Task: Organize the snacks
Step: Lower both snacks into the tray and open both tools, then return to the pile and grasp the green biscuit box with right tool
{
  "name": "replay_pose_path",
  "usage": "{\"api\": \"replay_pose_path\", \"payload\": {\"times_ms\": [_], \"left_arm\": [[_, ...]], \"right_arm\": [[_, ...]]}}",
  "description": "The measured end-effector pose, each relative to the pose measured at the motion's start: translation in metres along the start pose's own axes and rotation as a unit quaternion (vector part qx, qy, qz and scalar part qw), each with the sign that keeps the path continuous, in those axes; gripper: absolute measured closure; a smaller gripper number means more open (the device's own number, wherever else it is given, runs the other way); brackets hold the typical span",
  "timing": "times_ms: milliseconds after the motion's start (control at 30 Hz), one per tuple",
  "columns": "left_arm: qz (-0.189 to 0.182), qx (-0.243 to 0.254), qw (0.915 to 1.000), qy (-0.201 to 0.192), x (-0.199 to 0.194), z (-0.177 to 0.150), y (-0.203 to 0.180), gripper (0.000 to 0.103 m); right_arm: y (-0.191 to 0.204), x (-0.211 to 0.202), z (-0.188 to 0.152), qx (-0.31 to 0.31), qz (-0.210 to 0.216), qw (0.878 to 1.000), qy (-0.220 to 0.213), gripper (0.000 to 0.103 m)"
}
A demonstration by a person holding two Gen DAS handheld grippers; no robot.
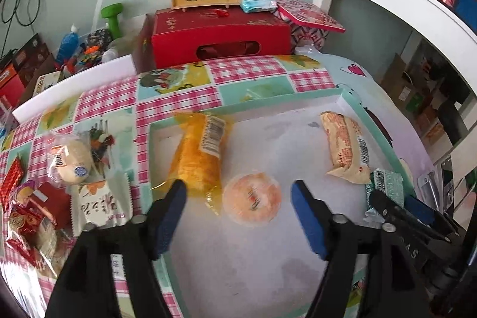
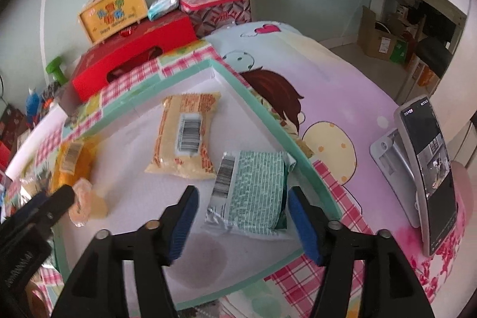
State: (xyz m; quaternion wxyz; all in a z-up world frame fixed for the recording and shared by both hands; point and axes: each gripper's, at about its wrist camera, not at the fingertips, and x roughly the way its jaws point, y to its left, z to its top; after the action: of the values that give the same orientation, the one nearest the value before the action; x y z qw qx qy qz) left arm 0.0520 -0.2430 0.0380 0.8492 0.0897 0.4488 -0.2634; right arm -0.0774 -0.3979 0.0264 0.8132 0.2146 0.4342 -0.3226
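Tray [image 1: 351,103]: left gripper [image 1: 238,200], right gripper [image 2: 243,201] open, empty.

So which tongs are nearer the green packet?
Right. The right tongs straddle the green packet, open; the left tongs hang over the round orange snack.

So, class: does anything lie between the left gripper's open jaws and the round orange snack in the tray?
Nothing visible does. The left gripper hangs just short of the orange snack, with bare tray floor below; the yellow packet lies beside it, off the path.

Four wrapped snacks [image 1: 252,197] inside tray [image 1: 369,121]
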Motion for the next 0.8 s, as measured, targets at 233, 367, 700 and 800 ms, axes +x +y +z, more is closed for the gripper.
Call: {"api": "replay_pose_path", "payload": {"times_ms": [233,367,700,800], "left_arm": [[0.067,-0.019,0.9976,0.002,0.003,-0.007,0.022,0.008],[0.08,-0.033,0.9962,0.012,0.008,-0.012,0.035,0.008],[0.105,-0.066,0.9922,0.013,-0.008,-0.019,0.066,0.008],[0.117,-0.074,0.9904,0.012,-0.016,-0.024,0.078,0.008]], "right_arm": [[0.009,-0.002,-0.002,-0.017,0.008,1.0,-0.003,0.0],[0.013,-0.004,-0.002,-0.024,0.007,1.0,-0.007,0.0],[0.033,-0.025,-0.004,-0.023,0.046,0.998,-0.027,0.0],[0.049,-0.029,-0.008,-0.035,0.065,0.997,-0.028,0.0]]}}
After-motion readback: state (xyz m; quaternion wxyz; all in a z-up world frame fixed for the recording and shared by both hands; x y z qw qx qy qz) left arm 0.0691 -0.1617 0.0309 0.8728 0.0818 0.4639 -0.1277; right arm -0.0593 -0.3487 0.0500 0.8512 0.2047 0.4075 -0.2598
